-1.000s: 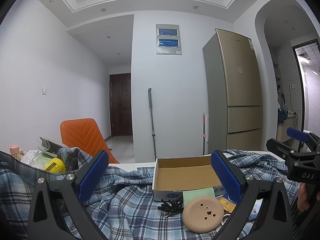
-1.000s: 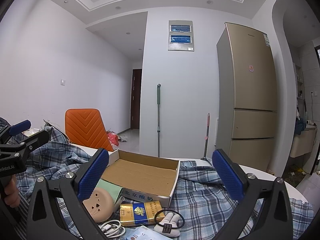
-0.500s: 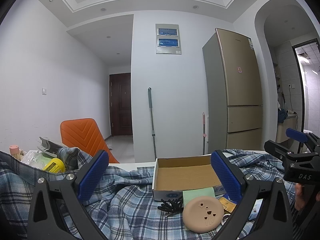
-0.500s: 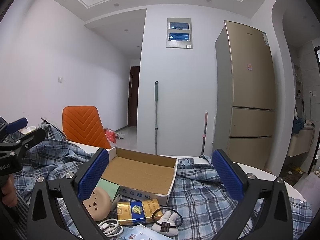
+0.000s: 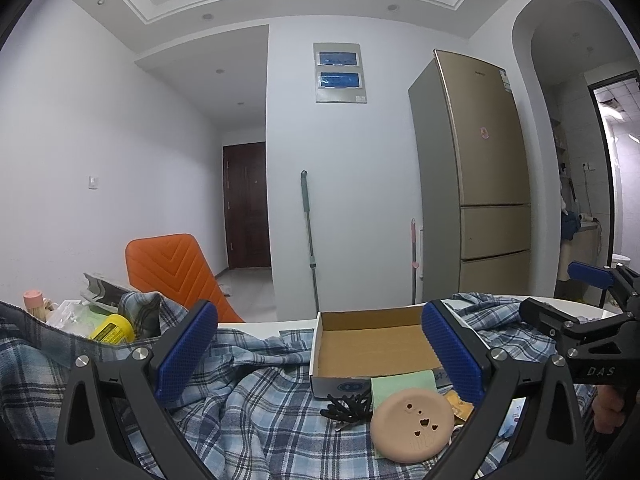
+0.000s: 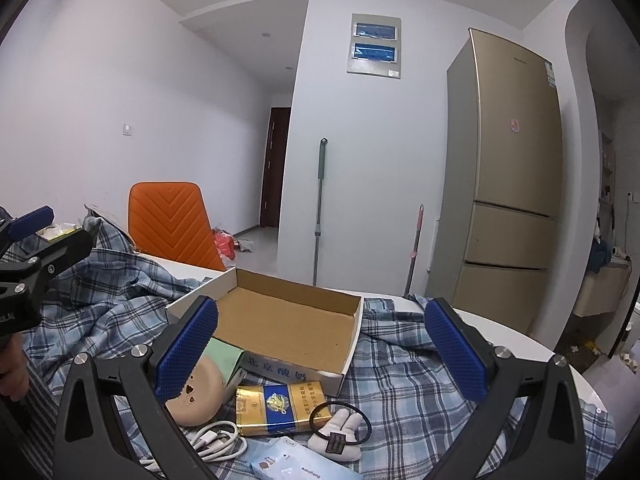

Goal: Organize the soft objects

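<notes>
While both grippers gape, box [image 6: 288,320] empty, shirt [image 5: 248,396] rumpled

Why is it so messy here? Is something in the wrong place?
Yes. A plaid shirt lies crumpled across the table instead of folded, and the cardboard box sits on top of it, empty. Small things, like a cable and a hair tie, are scattered in front.

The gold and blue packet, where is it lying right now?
In the right wrist view, the gold and blue packet lies on the plaid cloth, just in front of the open cardboard box, beside the black hair tie.
</notes>
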